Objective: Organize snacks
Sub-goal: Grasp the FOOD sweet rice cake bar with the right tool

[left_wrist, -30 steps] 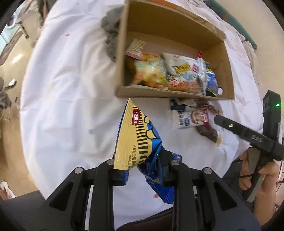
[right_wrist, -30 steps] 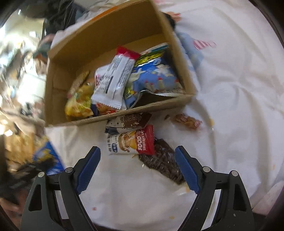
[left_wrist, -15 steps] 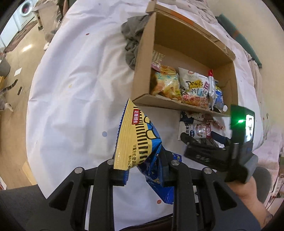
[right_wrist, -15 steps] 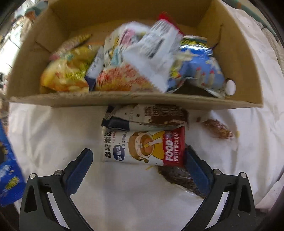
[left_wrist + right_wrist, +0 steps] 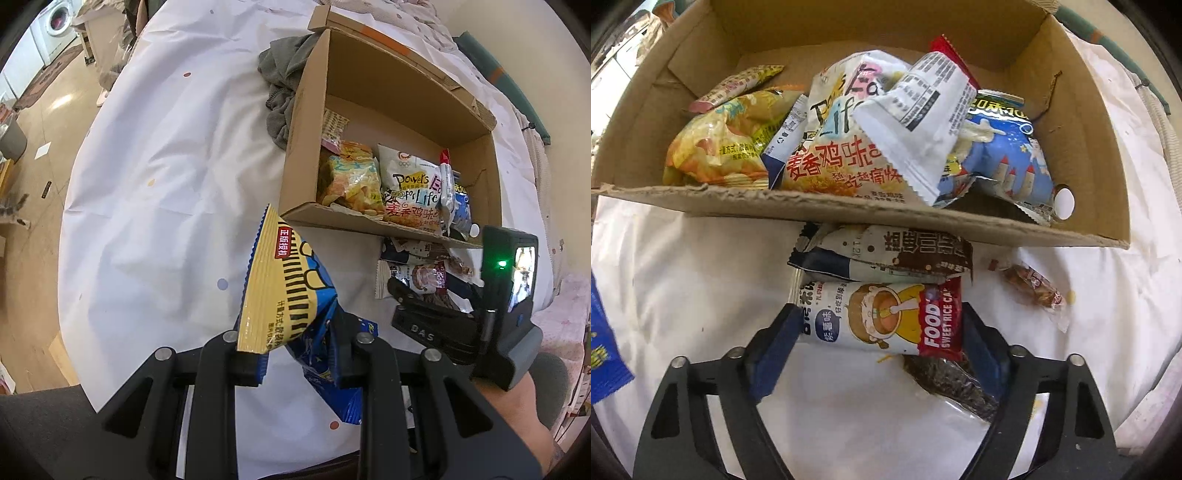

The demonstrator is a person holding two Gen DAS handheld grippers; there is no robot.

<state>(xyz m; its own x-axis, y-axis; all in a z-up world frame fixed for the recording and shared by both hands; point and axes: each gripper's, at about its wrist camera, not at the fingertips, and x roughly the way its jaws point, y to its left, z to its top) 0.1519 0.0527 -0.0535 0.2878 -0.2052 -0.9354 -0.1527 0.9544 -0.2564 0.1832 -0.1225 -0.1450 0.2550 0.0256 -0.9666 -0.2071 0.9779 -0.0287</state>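
Observation:
My left gripper is shut on a yellow and blue snack bag and holds it above the white tablecloth, short of the cardboard box. The box holds several snack bags. My right gripper is open, its blue pads on either side of a sweet rice cake packet lying in front of the box. Whether the pads touch the packet I cannot tell. A brown and white bar packet lies just beyond it. The right gripper also shows in the left wrist view.
A dark seed packet lies under the right finger. A small brown candy lies to the right on the cloth. A grey cloth is bunched left of the box. The table edge and floor are at the left.
My right gripper has moved forward and down until the rice cake packet lies between its fingers. My left gripper, still holding the bag, has drawn back a little; the box appears smaller.

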